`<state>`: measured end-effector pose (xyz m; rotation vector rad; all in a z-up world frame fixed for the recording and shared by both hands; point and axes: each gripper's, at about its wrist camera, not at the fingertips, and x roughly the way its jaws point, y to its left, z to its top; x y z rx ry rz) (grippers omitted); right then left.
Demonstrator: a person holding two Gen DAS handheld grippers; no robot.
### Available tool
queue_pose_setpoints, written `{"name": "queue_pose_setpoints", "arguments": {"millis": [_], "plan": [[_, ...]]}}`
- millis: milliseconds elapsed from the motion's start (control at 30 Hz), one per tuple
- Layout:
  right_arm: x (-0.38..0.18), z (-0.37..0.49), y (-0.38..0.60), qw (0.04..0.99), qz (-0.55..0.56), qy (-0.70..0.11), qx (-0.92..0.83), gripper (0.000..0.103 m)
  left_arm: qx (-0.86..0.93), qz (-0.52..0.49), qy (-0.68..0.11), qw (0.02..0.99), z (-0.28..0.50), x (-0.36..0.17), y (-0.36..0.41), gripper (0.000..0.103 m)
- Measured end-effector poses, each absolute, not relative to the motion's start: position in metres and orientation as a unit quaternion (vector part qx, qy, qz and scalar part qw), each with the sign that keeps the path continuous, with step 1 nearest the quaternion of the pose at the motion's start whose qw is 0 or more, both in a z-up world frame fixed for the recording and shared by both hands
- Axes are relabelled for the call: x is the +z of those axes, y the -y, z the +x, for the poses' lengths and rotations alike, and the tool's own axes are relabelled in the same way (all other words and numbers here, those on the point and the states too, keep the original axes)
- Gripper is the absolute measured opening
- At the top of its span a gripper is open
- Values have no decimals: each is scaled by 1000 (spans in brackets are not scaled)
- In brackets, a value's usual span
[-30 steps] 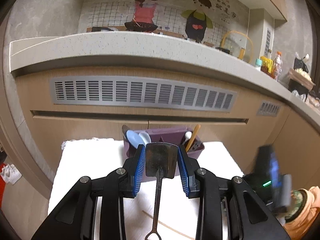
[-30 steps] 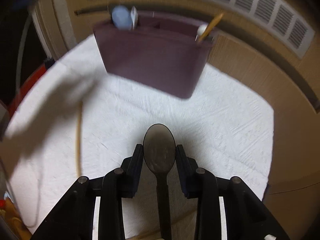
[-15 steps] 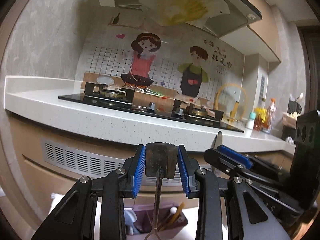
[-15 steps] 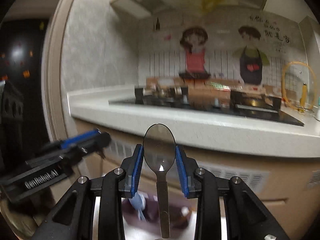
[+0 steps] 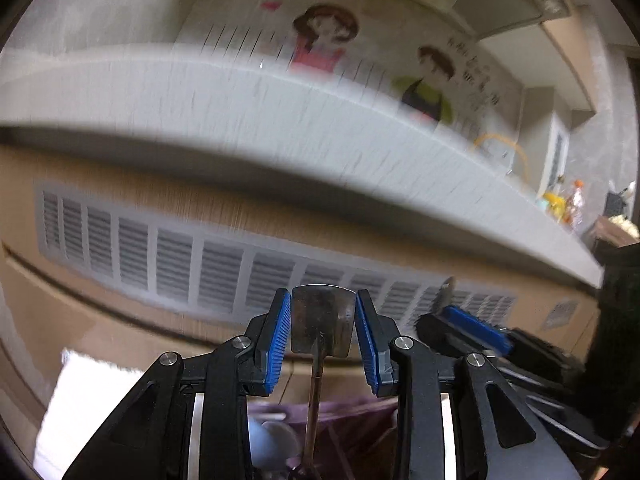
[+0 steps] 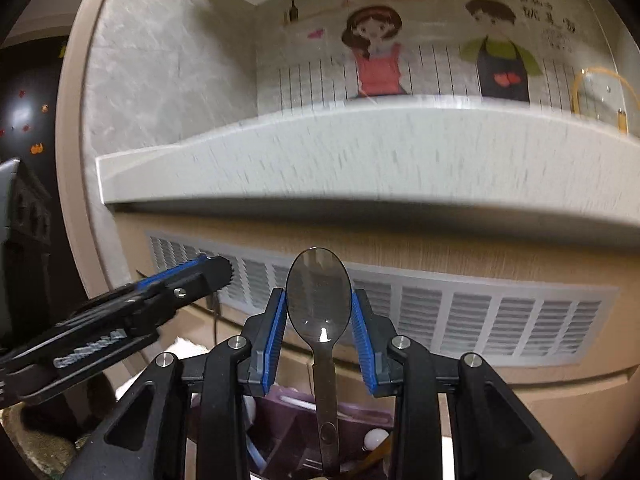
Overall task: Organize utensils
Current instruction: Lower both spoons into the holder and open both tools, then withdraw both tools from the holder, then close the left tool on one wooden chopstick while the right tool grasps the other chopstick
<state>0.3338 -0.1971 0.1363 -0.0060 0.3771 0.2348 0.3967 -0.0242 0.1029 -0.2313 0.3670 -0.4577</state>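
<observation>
With the left tool [image 5: 320, 330] pinching the spatula [image 5: 322, 323] and the right tool [image 6: 319, 330] pinching the spoon [image 6: 319, 297], lower each handle-first into the purple caddy [image 6: 292, 420] at 6 o'clock, one at a time.

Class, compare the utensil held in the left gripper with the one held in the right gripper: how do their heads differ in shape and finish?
The small spatula in the left gripper has a flat, squarish head with a straight top edge; the spoon in the right gripper has a rounded oval bowl. The spatula's handle is a thin rod; the spoon's is a wider flat strip. The spatula looks mottled, the spoon smooth. Both are metal, clamped head up, handle hanging towards the purple organiser.
</observation>
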Motion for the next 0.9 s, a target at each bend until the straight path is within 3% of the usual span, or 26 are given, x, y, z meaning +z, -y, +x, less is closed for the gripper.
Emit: {"name": "queue_pose_setpoints", "arguments": {"millis": [100, 167, 200, 400, 633, 900], "plan": [[116, 340, 197, 970, -5, -213, 119, 31, -210, -115, -227, 944, 415, 76, 27, 40], [101, 345, 197, 961, -3, -245, 125, 31, -207, -126, -252, 937, 420, 67, 24, 65], [94, 346, 198, 957, 1, -259, 126, 32, -207, -132, -258, 934, 420, 64, 22, 67], [80, 333, 209, 951, 10, -286, 115, 34, -156, -105, -284, 940, 396, 72, 8, 68], [85, 276, 243, 938, 20, -337, 75, 35, -148, -94, -424, 889, 347, 47, -13, 68], [40, 193, 263, 893, -25, -448, 32, 35, -173, -144, -595, 772, 289, -29, -10, 68]]}}
